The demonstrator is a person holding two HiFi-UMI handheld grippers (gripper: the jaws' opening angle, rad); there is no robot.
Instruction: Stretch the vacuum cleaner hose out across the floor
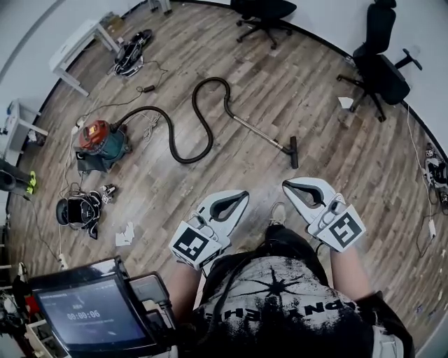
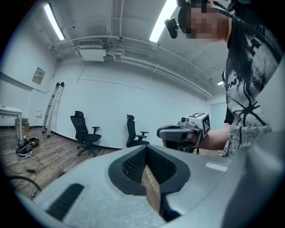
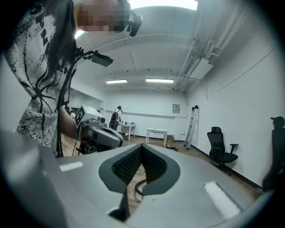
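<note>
A red and teal vacuum cleaner (image 1: 101,143) stands on the wooden floor at the left. Its black hose (image 1: 187,143) snakes in an S-shape to a metal wand ending in a floor nozzle (image 1: 293,151). Both grippers hang at waist height, well short of the hose and apart from it. My left gripper (image 1: 243,195) is shut with nothing in it, seen in its own view as closed jaws (image 2: 145,150). My right gripper (image 1: 286,185) is shut and empty too (image 3: 141,147). Through the gap under its jaws a short piece of hose (image 3: 138,187) shows.
Two black office chairs (image 1: 264,14) (image 1: 381,70) stand at the far wall. A white table (image 1: 77,45) and a cable bundle (image 1: 133,54) lie at the upper left. Black gear (image 1: 80,210) and paper (image 1: 126,234) lie near the vacuum cleaner. A screen (image 1: 91,314) sits at the lower left.
</note>
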